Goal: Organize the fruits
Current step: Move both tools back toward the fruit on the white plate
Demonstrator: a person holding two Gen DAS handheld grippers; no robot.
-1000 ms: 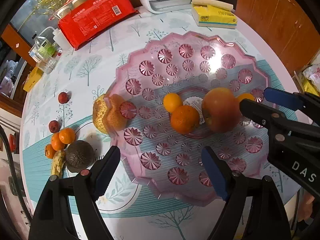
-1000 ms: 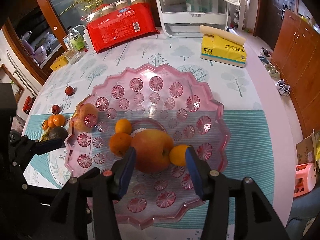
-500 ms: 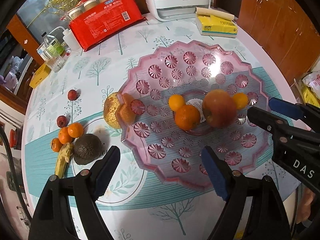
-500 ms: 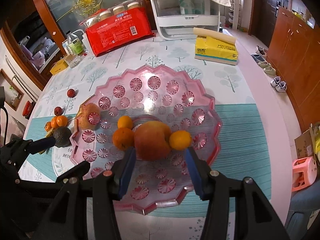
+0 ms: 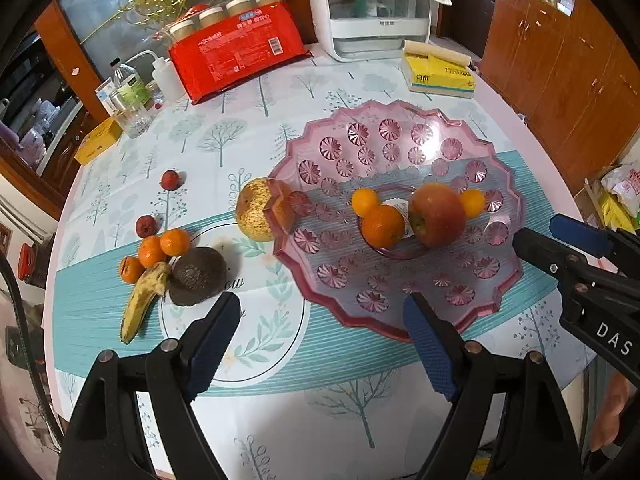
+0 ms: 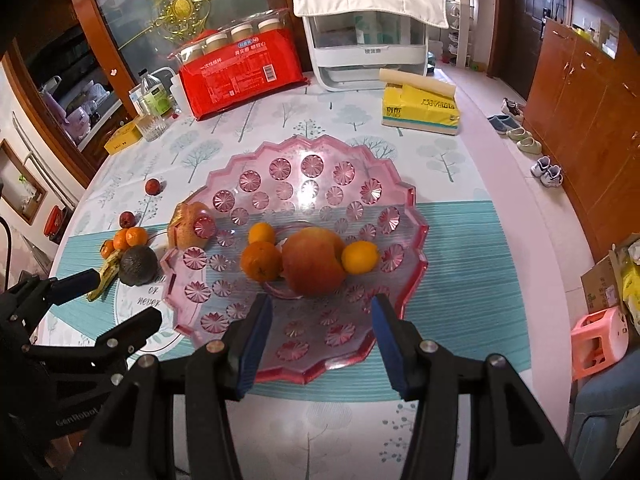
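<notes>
A pink scalloped glass plate holds a red apple and three small oranges. A speckled pear rests against its left rim. Left of it lie an avocado, a banana, more small oranges and two dark red fruits. My left gripper hovers open above the table in front of the plate. My right gripper hangs open over the plate's near rim, nothing between its fingers.
A red multipack, bottles and a glass, a white appliance and a yellow tissue pack stand at the table's back. Wooden cabinets line the right side; shoes and a pink stool sit on the floor.
Both grippers have pulled back and risen from the plate; the fruit looks smaller and farther. The right gripper, earlier either side of the apple, now hangs clear of it. No fruit has moved.
</notes>
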